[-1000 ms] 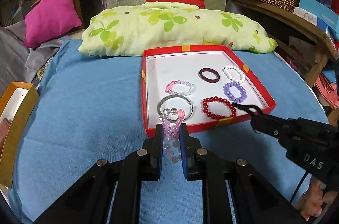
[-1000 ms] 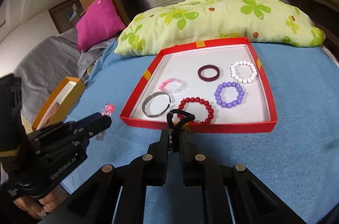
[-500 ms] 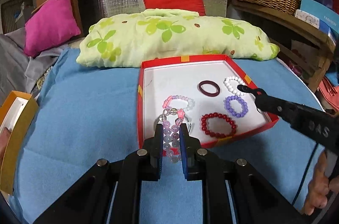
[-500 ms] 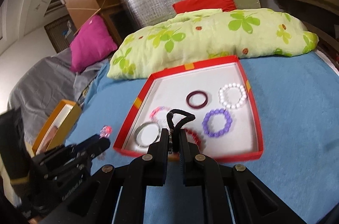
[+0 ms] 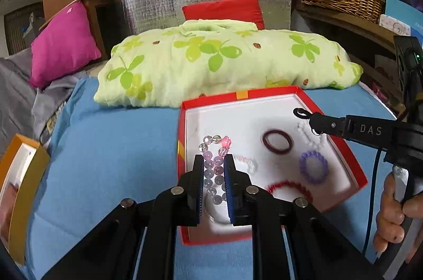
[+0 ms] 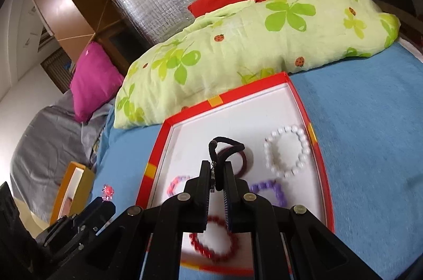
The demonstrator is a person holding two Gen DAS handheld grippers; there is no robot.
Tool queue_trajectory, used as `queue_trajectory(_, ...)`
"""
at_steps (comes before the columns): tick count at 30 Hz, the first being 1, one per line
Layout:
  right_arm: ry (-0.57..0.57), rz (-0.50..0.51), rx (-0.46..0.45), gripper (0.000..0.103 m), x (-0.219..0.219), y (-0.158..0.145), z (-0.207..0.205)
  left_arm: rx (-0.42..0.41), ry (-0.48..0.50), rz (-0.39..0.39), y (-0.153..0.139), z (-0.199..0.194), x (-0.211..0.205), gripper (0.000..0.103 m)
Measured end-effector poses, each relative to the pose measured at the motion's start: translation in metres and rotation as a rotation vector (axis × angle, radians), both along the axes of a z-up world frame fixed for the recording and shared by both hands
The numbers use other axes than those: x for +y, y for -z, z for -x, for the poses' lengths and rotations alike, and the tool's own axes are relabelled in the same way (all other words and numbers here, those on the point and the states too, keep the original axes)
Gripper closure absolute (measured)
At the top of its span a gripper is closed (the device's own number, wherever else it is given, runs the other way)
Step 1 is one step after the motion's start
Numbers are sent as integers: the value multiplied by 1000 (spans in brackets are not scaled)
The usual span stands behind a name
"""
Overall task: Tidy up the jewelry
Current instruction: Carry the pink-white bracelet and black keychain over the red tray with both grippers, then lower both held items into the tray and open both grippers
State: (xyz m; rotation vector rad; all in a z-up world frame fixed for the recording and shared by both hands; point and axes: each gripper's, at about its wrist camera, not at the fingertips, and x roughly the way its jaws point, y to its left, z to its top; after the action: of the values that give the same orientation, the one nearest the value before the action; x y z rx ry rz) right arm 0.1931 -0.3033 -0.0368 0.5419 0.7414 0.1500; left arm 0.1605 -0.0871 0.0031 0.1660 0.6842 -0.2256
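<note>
Left fingers point(image 5: 214, 168) clamping pink bead bracelet point(image 5: 214, 168), right fingers point(image 6: 217, 180) pinching black hair tie point(image 6: 224, 146)
</note>
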Motion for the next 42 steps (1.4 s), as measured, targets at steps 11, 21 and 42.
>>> queue_trajectory(11, 34, -42, 4, 93, -11, 2, -44, 19, -16, -37, 12, -69, -12, 87)
queue_trajectory(21, 29, -65, 36, 93, -8, 10, -71, 97, -7, -58, 35, -110, -21, 87)
queue_trajectory(42, 45, -64, 130, 92, -14, 36, -107, 257, -2, -96, 78, -151, -30, 87)
